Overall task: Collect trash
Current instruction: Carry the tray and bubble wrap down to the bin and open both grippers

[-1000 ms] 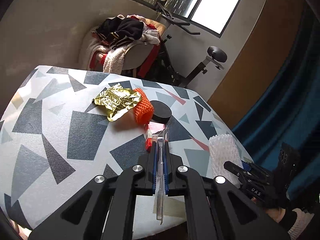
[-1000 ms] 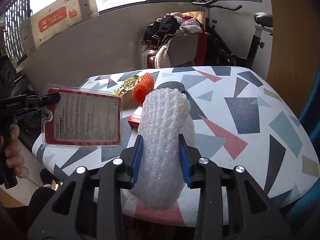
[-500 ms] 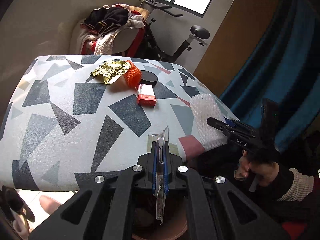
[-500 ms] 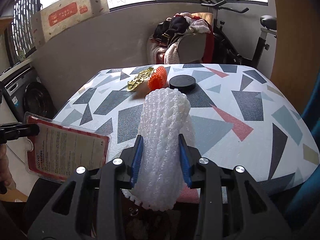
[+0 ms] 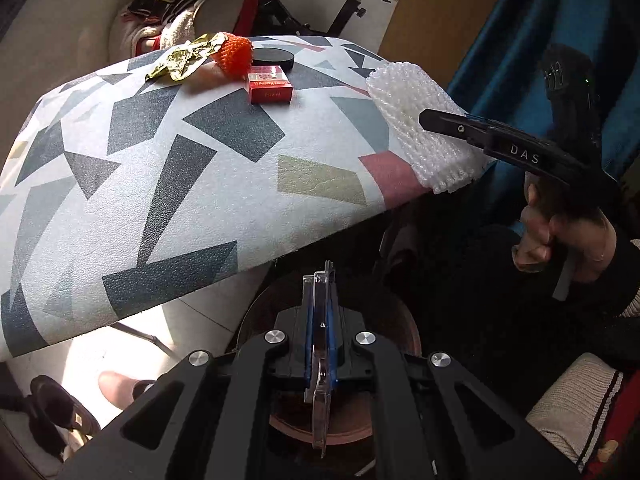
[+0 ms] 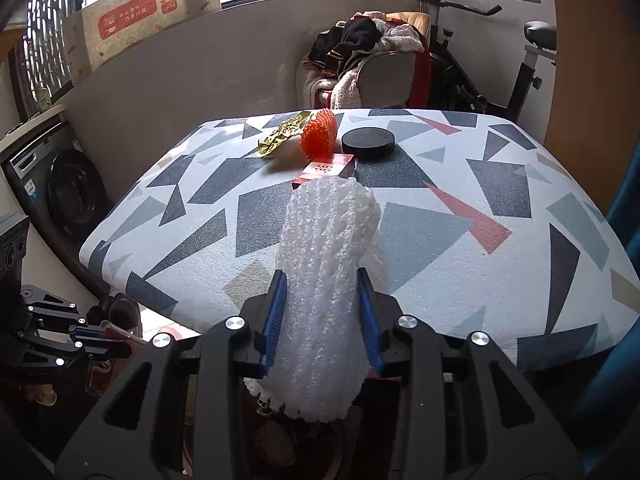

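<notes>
Both grippers carry trash off the table toward the bin

The left gripper pinches a clear plastic package edge-on over the brown bin, seemingly ready to drop; the right gripper squeezes a white foam net sleeve at the table edge, where a red box awaits.

Red box partly behind white foam net

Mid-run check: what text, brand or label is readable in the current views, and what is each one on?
"DAS": white letters on the side of the right gripper.
Red box on the table: white print, too blurred to read.
Cardboard sign at the window: red panel with white characters, too small to read.
Clear plastic package in the left gripper: seen edge-on, no print visible.
</notes>
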